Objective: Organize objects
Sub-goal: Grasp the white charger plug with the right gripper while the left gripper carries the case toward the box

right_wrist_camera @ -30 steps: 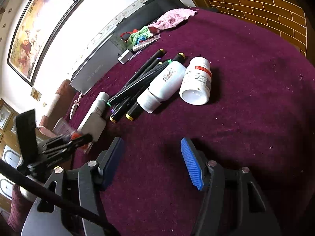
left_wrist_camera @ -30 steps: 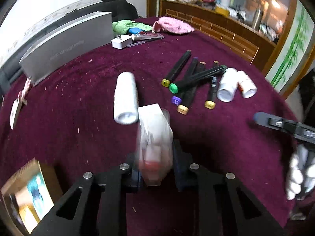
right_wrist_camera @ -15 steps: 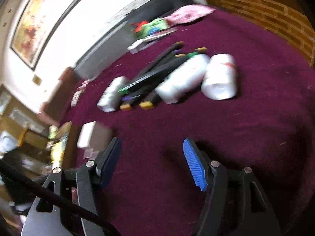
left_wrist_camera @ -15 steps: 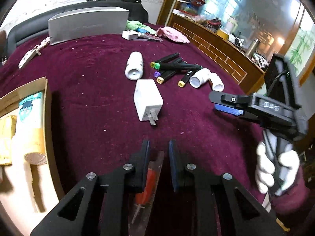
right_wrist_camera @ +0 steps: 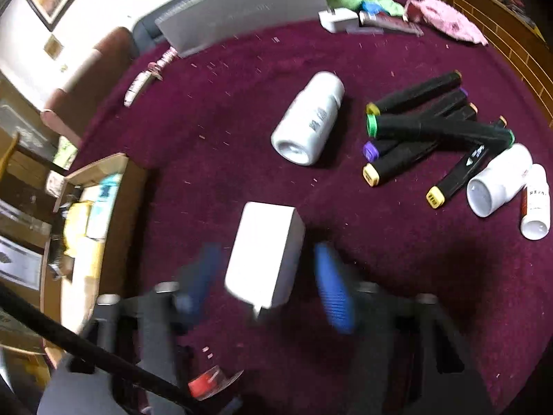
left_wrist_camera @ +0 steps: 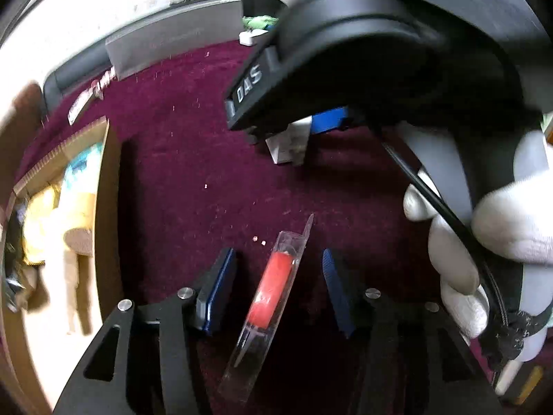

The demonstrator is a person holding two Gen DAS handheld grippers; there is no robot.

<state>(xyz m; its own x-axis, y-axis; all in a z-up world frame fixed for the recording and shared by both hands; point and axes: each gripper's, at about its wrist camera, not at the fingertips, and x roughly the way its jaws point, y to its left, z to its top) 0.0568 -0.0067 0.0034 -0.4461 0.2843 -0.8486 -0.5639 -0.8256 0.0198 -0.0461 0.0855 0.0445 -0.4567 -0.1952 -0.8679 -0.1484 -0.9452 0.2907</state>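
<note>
Left gripper (left_wrist_camera: pixel 279 287) just let go, jaws apart around the red tube packet (left_wrist_camera: pixel 273 283) on the tabletop. Right gripper (right_wrist_camera: pixel 268 285) swung in, jaws apart straddling the white charger (right_wrist_camera: pixel 266 252), bottle (right_wrist_camera: pixel 309 119) at 12. Probably box-bound next.

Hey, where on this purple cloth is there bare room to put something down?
Bare cloth lies between the grey box, lone white bottle and cardboard box. Crowded on the right: markers and two bottles.
</note>
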